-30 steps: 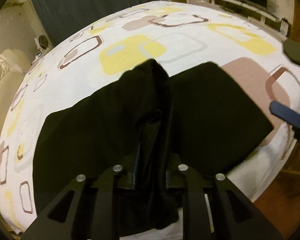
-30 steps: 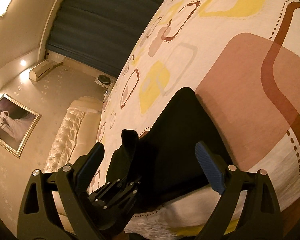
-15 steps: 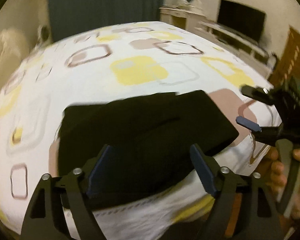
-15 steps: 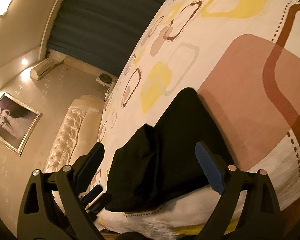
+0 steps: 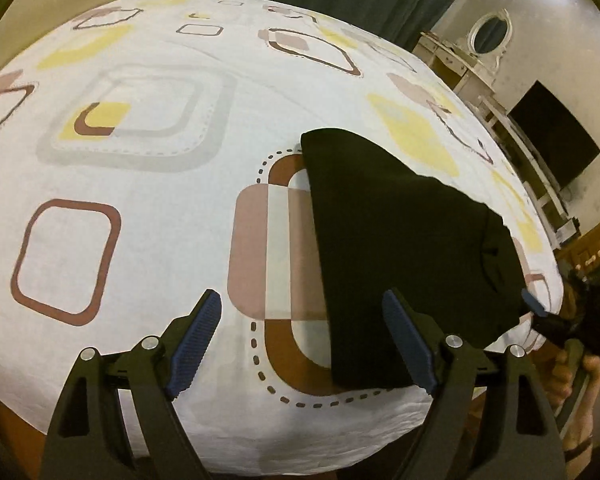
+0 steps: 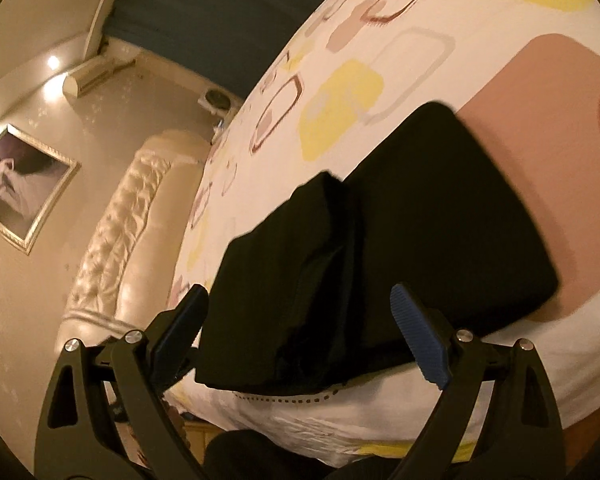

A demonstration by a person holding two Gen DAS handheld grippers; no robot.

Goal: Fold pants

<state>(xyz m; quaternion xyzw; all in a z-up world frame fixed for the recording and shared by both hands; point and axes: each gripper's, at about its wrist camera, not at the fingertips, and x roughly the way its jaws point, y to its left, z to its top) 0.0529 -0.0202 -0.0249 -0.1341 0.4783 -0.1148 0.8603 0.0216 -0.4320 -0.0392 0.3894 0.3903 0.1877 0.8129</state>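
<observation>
The black pants [image 5: 404,248] lie folded in a compact stack near the bed's front edge, also seen in the right wrist view [image 6: 372,248] with one layer lapped over another. My left gripper [image 5: 304,344] is open and empty, above the sheet just left of the pants' near edge. My right gripper [image 6: 304,340] is open and empty, low at the bed edge in front of the pants. It also shows at the far right of the left wrist view [image 5: 540,316], held by a hand.
The bed [image 5: 140,160] carries a white sheet with yellow, brown and pink squares. A tufted cream headboard [image 6: 116,224] and framed picture [image 6: 16,184] are to the left. A dresser with mirror [image 5: 472,52] and a dark TV [image 5: 556,136] stand beyond the bed.
My left gripper has let go of the pants fold, opened, and swung left over the sheet. The pants now lie flat in a stack. My right gripper has moved closer and lower to the pants.
</observation>
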